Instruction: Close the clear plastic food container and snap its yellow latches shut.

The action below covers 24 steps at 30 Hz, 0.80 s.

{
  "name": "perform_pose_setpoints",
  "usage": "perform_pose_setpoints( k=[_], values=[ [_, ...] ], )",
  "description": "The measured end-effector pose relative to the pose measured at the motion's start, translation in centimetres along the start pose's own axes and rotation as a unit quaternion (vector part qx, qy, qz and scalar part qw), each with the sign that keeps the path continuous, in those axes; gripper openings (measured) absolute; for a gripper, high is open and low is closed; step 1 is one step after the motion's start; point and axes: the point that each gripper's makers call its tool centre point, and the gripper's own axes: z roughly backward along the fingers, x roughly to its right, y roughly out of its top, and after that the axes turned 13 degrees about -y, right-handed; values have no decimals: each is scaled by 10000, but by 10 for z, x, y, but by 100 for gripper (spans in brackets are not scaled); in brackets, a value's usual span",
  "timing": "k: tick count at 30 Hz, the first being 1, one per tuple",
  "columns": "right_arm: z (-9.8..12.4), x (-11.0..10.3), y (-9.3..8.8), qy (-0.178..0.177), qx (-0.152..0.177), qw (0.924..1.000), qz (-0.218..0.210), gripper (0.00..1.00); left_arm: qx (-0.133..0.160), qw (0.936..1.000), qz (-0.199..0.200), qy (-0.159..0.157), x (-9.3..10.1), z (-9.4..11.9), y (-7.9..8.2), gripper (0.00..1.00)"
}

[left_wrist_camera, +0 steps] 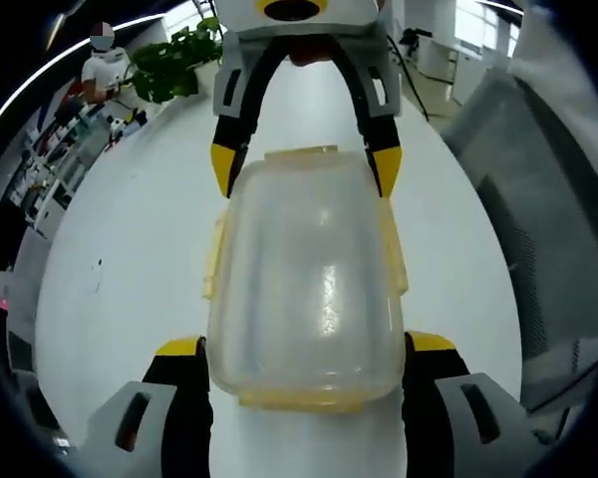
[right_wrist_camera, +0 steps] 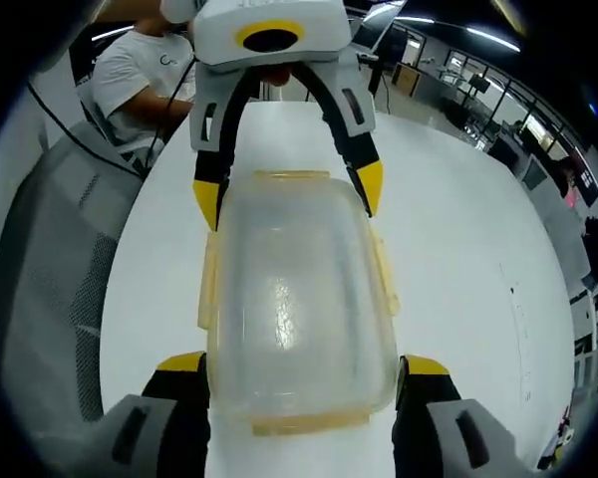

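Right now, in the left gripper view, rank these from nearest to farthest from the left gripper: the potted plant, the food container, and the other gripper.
1. The food container, lying between the jaws of the left gripper.
2. The other gripper, straddling the container's far end.
3. The potted plant, far across the white table, upper left.

Bare counter [left_wrist_camera: 130, 289] lies at 3 and 9 o'clock of the box [left_wrist_camera: 304, 284]; tools block 6 and 12.
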Motion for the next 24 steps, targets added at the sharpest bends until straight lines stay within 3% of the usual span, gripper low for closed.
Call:
perform_pose_setpoints(
  k=[7,20,24],
  values=[
    [-8,-2,16,-1,-53,10000,31,75,-71,10000,-37,16,-1,7,-15,77],
    [-18,28,18,7,-106,9999,48,75,-58,10000,-31,30,-32,12,-17,77],
    [-18,26,17,-4,-158,9999,20,76,-127,9999,-55,12,-31,11,-18,77]
  ],
)
